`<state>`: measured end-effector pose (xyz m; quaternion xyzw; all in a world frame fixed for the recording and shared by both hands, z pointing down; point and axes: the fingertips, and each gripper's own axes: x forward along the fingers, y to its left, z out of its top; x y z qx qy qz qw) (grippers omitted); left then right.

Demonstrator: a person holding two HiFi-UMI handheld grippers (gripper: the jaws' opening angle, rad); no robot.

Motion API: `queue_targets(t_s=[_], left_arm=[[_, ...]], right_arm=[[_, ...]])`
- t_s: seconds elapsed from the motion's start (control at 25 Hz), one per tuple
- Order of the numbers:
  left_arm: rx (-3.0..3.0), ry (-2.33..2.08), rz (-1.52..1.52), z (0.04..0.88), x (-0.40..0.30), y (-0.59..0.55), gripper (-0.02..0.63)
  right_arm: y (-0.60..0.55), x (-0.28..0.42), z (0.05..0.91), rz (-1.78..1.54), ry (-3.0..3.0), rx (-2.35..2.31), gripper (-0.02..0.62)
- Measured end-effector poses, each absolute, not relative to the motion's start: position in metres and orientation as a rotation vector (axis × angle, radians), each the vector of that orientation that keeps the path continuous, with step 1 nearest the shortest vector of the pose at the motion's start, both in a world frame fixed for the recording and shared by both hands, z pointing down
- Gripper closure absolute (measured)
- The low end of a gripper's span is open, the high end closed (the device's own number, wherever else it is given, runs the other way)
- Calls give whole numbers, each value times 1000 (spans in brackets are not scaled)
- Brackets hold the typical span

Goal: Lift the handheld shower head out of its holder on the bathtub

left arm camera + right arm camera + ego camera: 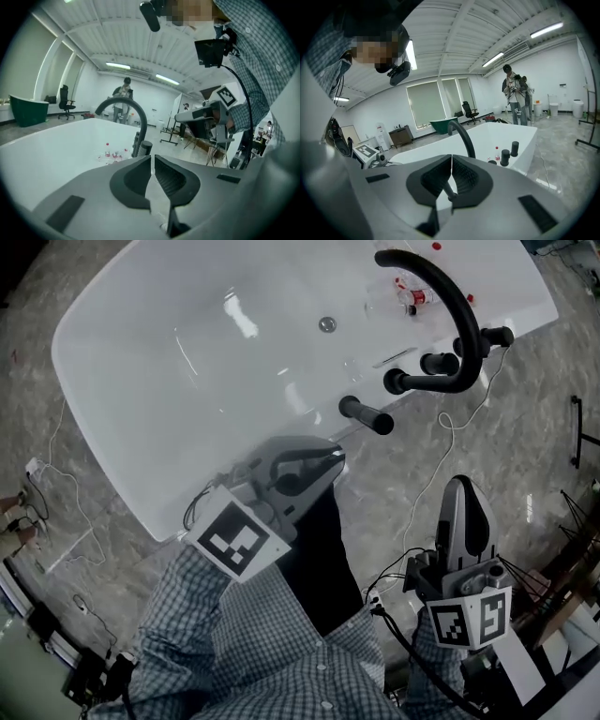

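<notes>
**A:** Where do we place the handheld shower head [367, 416]?

**B:** We take it to be the black rod slanting out of the bathtub [122, 418] rim on our side, just before the foot of the arched spout [448, 296]. Set there, it is within easy reach from where we stand.

**A:** And our grippers?

**B:** The left gripper [334, 459] has its fingers closed with nothing between them. The right gripper [465, 487] is the same, closed and empty. Both hang outside the tub, pointing towards the fittings, and neither touches anything. We judge the reach has not begun, and one pair of fingers must part before it can take the rod.

**A:** Shall we count?

**B:** Two grippers, one bathtub, one spout, one shower head, two stubby black knobs [439, 363] by the spout's foot, and one drain [326, 324]. The red-capped bottles [412, 298] in the tub are too small for us to count.
</notes>
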<state>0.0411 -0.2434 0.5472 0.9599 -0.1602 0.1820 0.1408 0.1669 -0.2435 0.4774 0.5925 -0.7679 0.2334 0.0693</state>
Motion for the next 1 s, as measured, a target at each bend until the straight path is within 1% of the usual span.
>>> queue_targets(t_s=[0.2,0.36,0.48,0.64,0.84,1.0], left_arm=[[2803,-486,613,583,45,-255,603],[2789,-497,643,605,49,-262,570],[2794,-508,656,618,46,-268,561],[2787,-523,698,636,44,-270,504],[2809,-564,702,656,51,-273,463],[2804,-546,700,674,69,-268,449]], right_arm=[[-238,176,508,771,-2273,1815,577],[-238,180,522,802,-2260,1808,577],[-238,183,531,822,-2249,1830,577],[-228,182,551,915,-2227,1835,577],[-220,182,569,992,-2202,1837,577],[-211,190,584,1065,-2176,1863,577]])
